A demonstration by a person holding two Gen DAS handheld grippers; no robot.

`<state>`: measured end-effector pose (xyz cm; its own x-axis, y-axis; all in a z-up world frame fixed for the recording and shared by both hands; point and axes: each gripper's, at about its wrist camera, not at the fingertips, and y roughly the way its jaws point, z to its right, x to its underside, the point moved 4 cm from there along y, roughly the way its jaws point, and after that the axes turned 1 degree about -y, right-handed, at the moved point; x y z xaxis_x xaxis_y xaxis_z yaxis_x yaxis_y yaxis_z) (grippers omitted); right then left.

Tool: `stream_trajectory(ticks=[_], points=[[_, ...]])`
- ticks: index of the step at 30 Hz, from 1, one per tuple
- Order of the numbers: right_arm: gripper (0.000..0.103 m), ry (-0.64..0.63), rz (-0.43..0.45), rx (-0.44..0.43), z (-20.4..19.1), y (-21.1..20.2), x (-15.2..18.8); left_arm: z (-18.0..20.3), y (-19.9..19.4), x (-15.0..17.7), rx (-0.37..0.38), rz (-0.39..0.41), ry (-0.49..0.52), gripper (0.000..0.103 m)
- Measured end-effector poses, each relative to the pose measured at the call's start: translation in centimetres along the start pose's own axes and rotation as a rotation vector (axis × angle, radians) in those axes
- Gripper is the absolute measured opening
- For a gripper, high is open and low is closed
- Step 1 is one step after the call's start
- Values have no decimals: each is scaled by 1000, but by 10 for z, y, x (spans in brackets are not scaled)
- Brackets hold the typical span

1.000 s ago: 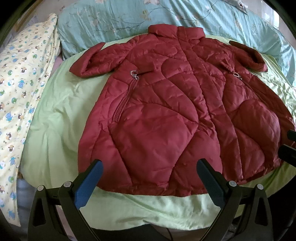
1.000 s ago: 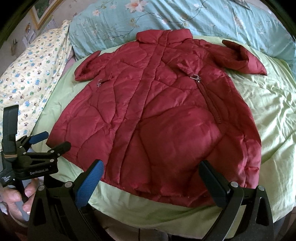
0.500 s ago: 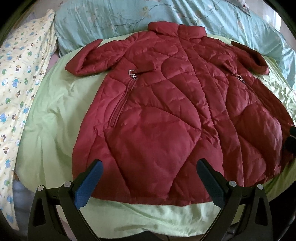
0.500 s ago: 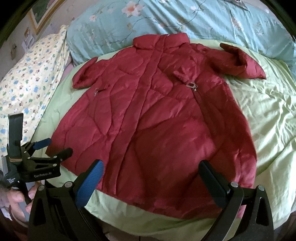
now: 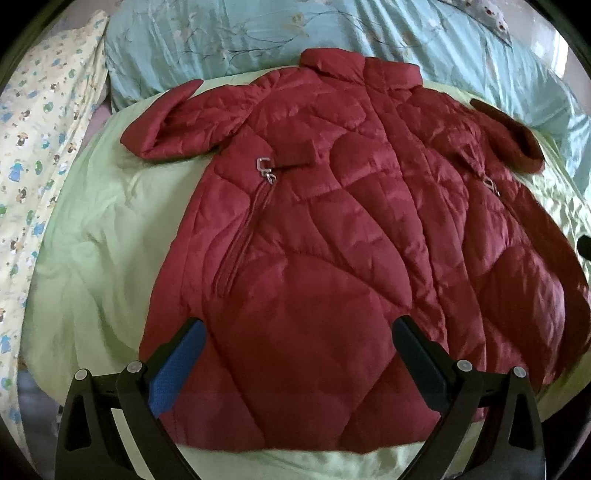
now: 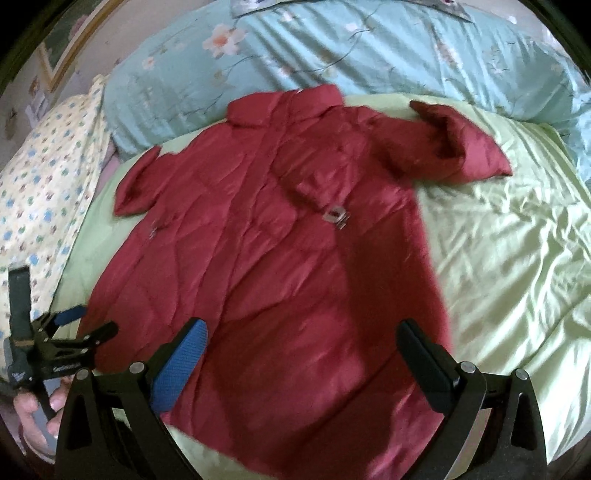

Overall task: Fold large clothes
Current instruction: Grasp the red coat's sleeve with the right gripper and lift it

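Observation:
A dark red quilted coat lies spread flat, front up, on a light green sheet, collar at the far side and both short sleeves out to the sides. It also shows in the right wrist view. My left gripper is open and empty, held over the coat's lower left hem. My right gripper is open and empty over the lower right hem. The left gripper also shows at the left edge of the right wrist view, held in a hand.
A teal floral quilt is bunched along the far side of the bed. A yellow printed pillow lies along the left. The green sheet extends wide to the right of the coat.
Both grippers have moved forward over the coat's lower hem. The right gripper's view has shifted to the right. The coat itself has not moved.

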<state>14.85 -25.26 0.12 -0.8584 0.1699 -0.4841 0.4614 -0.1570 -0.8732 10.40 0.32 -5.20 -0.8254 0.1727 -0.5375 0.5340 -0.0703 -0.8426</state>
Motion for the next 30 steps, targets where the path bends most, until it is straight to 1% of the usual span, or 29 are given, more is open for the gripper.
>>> stream_trajectory(ticks=[3, 6, 10, 12, 14, 17, 19, 22, 25, 30], points=[[103, 31, 38, 11, 19, 1, -21, -4, 5, -10, -3, 1, -9, 102], [103, 56, 47, 19, 35, 4, -40, -7, 12, -19, -16, -13, -12, 102], [103, 91, 68, 31, 59, 13, -73, -11, 22, -32, -12, -27, -29, 102], [101, 109, 71, 21, 70, 20, -89, -12, 28, -36, -6, -40, -41, 102], [101, 126, 66, 33, 84, 31, -104, -14, 33, -43, -2, -43, -52, 102], [100, 158, 77, 78, 111, 48, -133, -16, 41, -54, 1, -39, -61, 102], [92, 191, 79, 103, 131, 61, -151, -16, 47, -58, 1, -54, -62, 102], [84, 229, 76, 159, 160, 83, -178, -15, 57, -66, -2, -63, -62, 102], [81, 234, 54, 235, 183, 109, -205, -14, 65, -75, -1, -66, -62, 102], [76, 217, 5, 316, 205, 150, -232, -12, 81, -88, -8, -73, -48, 102]])
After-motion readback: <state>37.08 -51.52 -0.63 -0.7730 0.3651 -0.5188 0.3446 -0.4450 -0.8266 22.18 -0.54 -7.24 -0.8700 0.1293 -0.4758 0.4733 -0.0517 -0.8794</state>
